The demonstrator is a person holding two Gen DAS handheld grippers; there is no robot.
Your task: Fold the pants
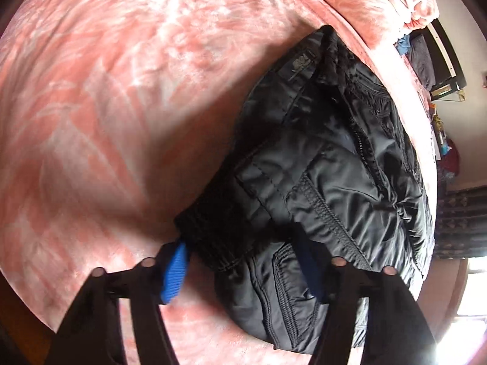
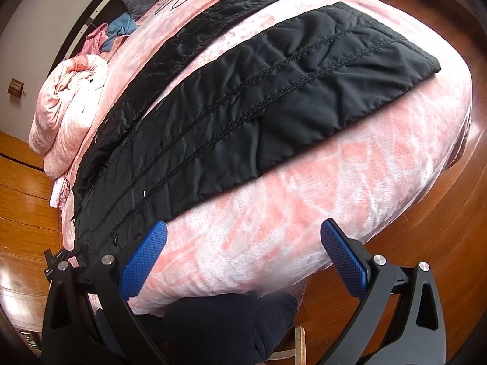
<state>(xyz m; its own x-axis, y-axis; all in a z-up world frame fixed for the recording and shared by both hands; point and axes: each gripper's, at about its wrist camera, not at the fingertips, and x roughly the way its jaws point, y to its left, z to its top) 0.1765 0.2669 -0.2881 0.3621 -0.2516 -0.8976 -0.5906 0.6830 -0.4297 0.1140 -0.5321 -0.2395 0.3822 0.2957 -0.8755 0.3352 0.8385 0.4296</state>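
Black padded pants lie spread on a pink bed. In the left wrist view their waist end (image 1: 328,164), with zippers and pockets, fills the right half. My left gripper (image 1: 243,267) is open, its jaws on either side of the ribbed waistband corner, with one blue pad (image 1: 175,273) beside the cloth. In the right wrist view both legs (image 2: 252,121) stretch away, flat and apart. My right gripper (image 2: 243,261) is open and empty above bare blanket, just off the near leg's edge.
A rolled pink duvet (image 2: 67,106) lies at the bed's left side. Loose clothes (image 2: 118,29) sit at the far end. The bed's pink blanket (image 2: 274,213) drops to a wooden floor (image 2: 426,213). A dark-gloved hand (image 2: 231,325) is below.
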